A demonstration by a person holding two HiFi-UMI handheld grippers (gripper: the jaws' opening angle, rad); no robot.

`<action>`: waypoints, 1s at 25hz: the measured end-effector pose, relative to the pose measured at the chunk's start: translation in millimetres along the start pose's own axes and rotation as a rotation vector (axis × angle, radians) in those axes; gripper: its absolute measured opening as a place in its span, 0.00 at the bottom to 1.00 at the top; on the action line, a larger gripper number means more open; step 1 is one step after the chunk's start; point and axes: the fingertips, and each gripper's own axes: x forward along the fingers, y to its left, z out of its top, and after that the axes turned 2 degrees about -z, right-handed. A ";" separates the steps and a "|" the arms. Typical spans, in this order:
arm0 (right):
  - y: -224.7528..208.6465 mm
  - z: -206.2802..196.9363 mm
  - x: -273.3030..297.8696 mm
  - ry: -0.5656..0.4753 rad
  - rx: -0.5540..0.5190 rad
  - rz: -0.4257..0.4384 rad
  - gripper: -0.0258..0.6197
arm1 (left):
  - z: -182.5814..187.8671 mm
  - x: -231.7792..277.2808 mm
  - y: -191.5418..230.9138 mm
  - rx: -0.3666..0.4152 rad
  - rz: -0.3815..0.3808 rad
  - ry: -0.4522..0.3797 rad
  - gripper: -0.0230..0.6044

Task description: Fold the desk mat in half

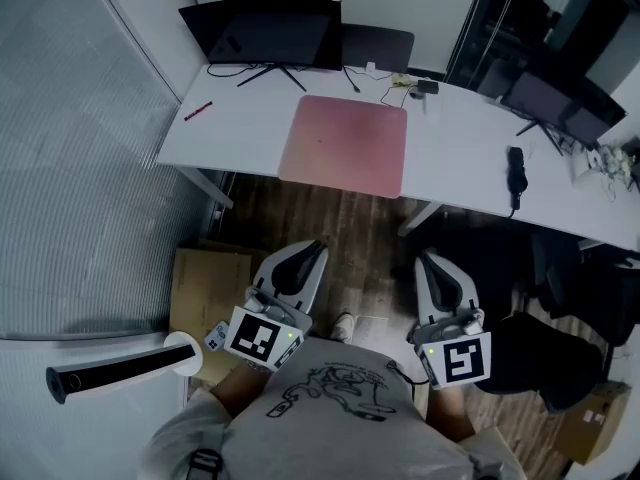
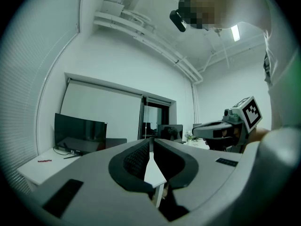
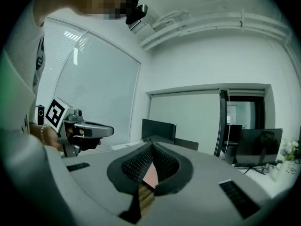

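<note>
Head view, with both gripper views. The white desk (image 1: pixel 250 118) is the reference for all positions.

Desk mat (image 1: pixel 345 145): pink, lying flat and unfolded on the desk near the middle of its front side. Its near edge reaches the desk's front edge. In your right gripper view a strip of it shows pink (image 3: pixel 151 175) behind the jaws.

Left gripper (image 1: pixel 320 247): you hold it short of the desk's front edge, over the wooden floor (image 1: pixel 350 230), pointing toward the desk and well apart from the mat. Its own view shows the claw narrow (image 2: pixel 151 142), with the tips drawn almost together and nothing between them.

Right gripper (image 1: pixel 424 260): it is also short of the desk's front edge, beside the left one and likewise aimed at the desk. Its claw is narrow too (image 3: pixel 151 145), tips meeting and empty.

Each gripper appears in the other's view, the right one (image 2: pixel 197 132) and the left one (image 3: pixel 112 131), and both are level.

Other items on the desk: a dark monitor (image 1: pixel 265 30) stands at the back, behind the mat. A red pen (image 1: pixel 198 110) lies toward the desk's left end. Cables (image 1: pixel 400 86) run behind the mat's far right corner. A black device (image 1: pixel 516 173) rests on the desk's right stretch.

A cardboard box (image 1: pixel 205 288) sits on the floor below the desk's left end.
</note>
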 end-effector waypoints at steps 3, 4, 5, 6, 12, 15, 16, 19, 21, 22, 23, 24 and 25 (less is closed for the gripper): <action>-14.1 -2.5 2.2 0.009 0.007 0.000 0.05 | -1.8 13.6 -3.4 -0.010 0.005 0.004 0.11; -17.0 -2.2 3.0 0.004 0.018 -0.002 0.05 | -2.9 16.4 -4.3 -0.013 0.006 0.006 0.11; -19.3 0.1 4.7 -0.015 0.030 -0.003 0.05 | -4.2 19.0 -4.7 -0.015 0.007 0.010 0.11; -21.3 2.2 6.8 -0.032 0.038 -0.001 0.05 | -5.5 21.7 -4.7 -0.016 0.009 0.013 0.11; -36.2 -9.4 14.9 -0.012 0.043 0.003 0.05 | -13.4 39.0 -2.4 -0.015 0.018 0.021 0.11; -41.2 -15.7 20.5 0.002 0.046 -0.001 0.05 | -16.4 46.2 3.0 -0.012 0.018 0.022 0.11; -42.5 -11.7 25.0 -0.021 0.054 -0.002 0.05 | -15.8 49.1 5.9 -0.013 0.018 0.020 0.11; -46.7 -11.9 36.6 -0.017 0.030 0.016 0.05 | -13.6 59.1 14.8 -0.015 0.019 0.014 0.11; -50.3 -13.0 46.2 0.005 0.016 0.020 0.05 | -13.8 66.2 22.1 -0.015 0.020 0.013 0.11; -52.0 -11.3 52.3 0.002 0.025 0.015 0.05 | -14.0 69.5 26.7 -0.015 0.020 0.012 0.11; -53.7 -10.2 58.6 0.000 0.033 0.012 0.05 | -13.8 72.7 32.1 -0.016 0.021 0.013 0.11; -55.7 -9.6 64.8 0.003 0.036 0.010 0.05 | -12.9 76.3 37.8 -0.017 0.022 0.013 0.11; -57.9 -8.7 71.2 0.007 0.034 0.010 0.05 | -11.4 80.3 43.7 -0.018 0.023 0.013 0.11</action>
